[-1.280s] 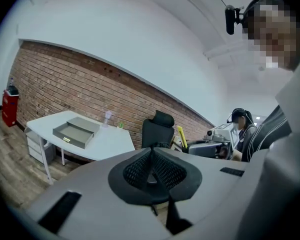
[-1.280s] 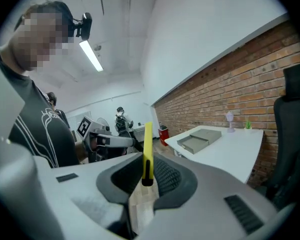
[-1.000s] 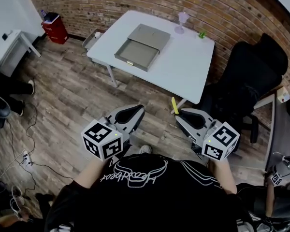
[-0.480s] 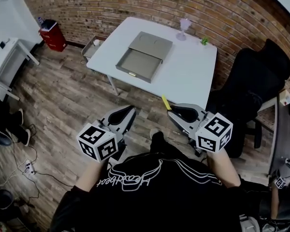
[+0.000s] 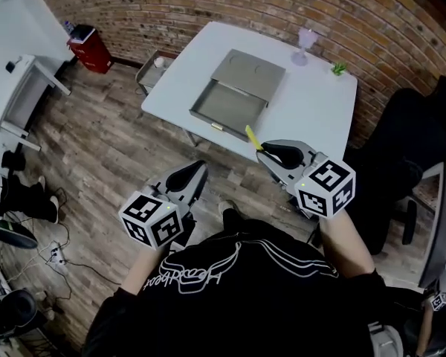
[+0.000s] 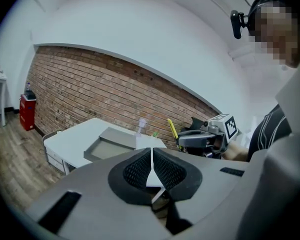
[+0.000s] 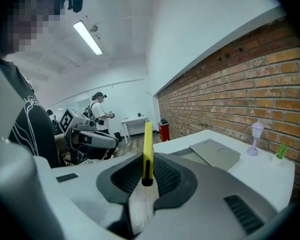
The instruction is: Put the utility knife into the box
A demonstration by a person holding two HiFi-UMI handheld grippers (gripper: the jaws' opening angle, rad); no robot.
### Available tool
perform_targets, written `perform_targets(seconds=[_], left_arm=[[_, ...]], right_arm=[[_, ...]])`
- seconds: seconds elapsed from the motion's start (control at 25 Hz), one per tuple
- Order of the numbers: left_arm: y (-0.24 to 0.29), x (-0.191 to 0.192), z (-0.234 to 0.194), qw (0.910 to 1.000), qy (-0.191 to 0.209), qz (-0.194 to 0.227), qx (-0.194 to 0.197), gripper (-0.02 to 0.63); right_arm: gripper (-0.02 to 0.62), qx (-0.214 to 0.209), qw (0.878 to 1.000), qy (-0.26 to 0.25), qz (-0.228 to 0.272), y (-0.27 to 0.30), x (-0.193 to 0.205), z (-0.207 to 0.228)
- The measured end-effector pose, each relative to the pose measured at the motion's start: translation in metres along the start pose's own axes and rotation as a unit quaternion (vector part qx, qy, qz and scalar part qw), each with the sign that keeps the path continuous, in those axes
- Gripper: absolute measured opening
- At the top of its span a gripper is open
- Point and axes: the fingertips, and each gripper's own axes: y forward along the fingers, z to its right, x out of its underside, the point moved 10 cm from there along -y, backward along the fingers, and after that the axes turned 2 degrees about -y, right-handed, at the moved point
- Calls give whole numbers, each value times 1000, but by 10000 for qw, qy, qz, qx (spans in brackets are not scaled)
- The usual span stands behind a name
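Note:
A yellow utility knife (image 5: 250, 136) sticks out of my right gripper (image 5: 262, 150), which is shut on it just short of the white table's (image 5: 323, 114) near edge. In the right gripper view the knife (image 7: 148, 146) stands upright between the pads. The grey box (image 5: 236, 90) lies open on the table, its lid propped behind its tray. My left gripper (image 5: 199, 168) hangs lower over the wooden floor, jaws shut with nothing between them. The left gripper view shows the box (image 6: 111, 143) ahead and the right gripper (image 6: 195, 138) with the knife (image 6: 172, 128).
A purple goblet (image 5: 305, 44) and a small green thing (image 5: 338, 69) stand at the table's far side by the brick wall. A black office chair (image 5: 416, 151) is to the right, a red bin (image 5: 89, 49) and a white desk (image 5: 26, 91) to the left. Another person (image 7: 98, 109) stands far behind.
I have stepped toward the table. The right gripper has carried the knife forward and left, nearly to the table's near edge. The left gripper has followed, still shut.

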Motion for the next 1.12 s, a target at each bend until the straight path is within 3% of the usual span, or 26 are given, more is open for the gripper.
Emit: perform_targets(seconds=[0.6,1.12], left_arm=[[75,-55,-104,9992,-133,-102,-356,37],[80,-45,-140,9975,-383,-168,-577,37]], right_arm=[[67,-38,9932,-317,-1117,131,-16,117],[67,-91,9637,-733,-2566,212,29,155]])
